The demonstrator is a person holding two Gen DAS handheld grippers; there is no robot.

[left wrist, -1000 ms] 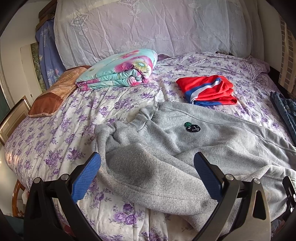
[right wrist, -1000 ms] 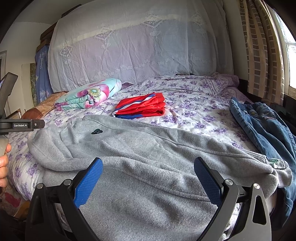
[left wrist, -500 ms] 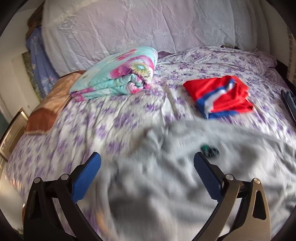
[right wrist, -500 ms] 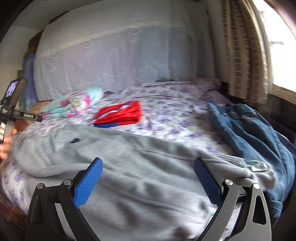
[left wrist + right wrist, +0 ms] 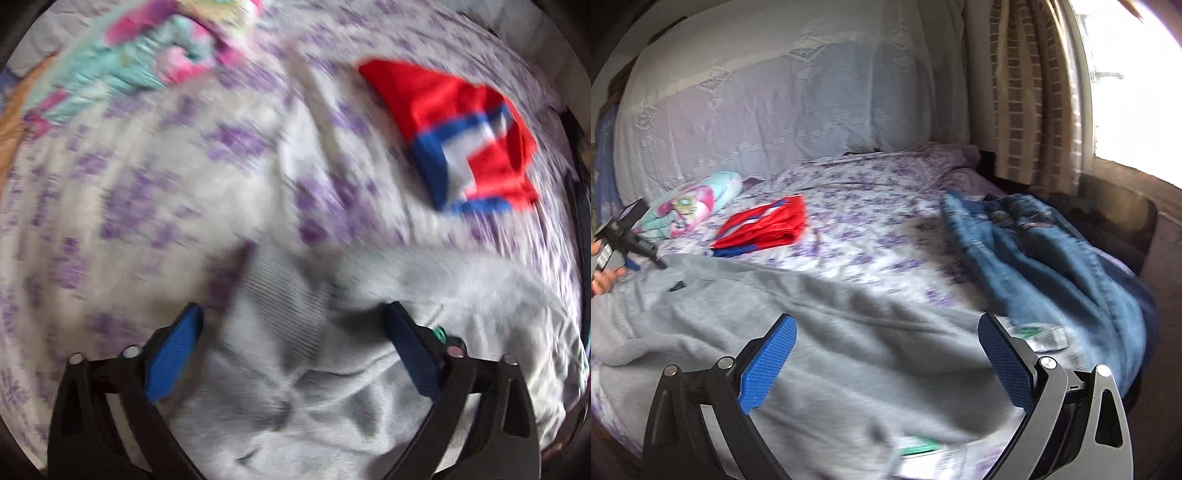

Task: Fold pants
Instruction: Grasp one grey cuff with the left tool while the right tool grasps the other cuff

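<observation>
**Grey sweatpants spread on bed, both grippers released above them**

Left gripper (image 5: 291, 350): jaws spread wide, nothing between the blue pads. It hangs directly over a ribbed cuff or waistband section of the grey sweatpants (image 5: 369, 387); the view is heavily blurred, so contact with the fabric cannot be confirmed.

Right gripper (image 5: 886, 363): jaws likewise parted and holding nothing, positioned over the near portion of the grey sweatpants (image 5: 831, 350), which lie rumpled across the front of the bed. A small dark emblem (image 5: 676, 285) shows on the fabric toward the left.

The floral bedsheet (image 5: 864, 229) carries all items. Blue jeans (image 5: 1041, 266) lie in a heap at the right edge, just beside the sweatpants. A folded red garment with blue and white trim (image 5: 764, 227) sits beyond the sweatpants, apart from them. A folded floral quilt (image 5: 692, 203) lies farther back at left. A pale covered headboard (image 5: 783, 107) stands behind, and a checked curtain (image 5: 1030, 92) hangs at right.
</observation>
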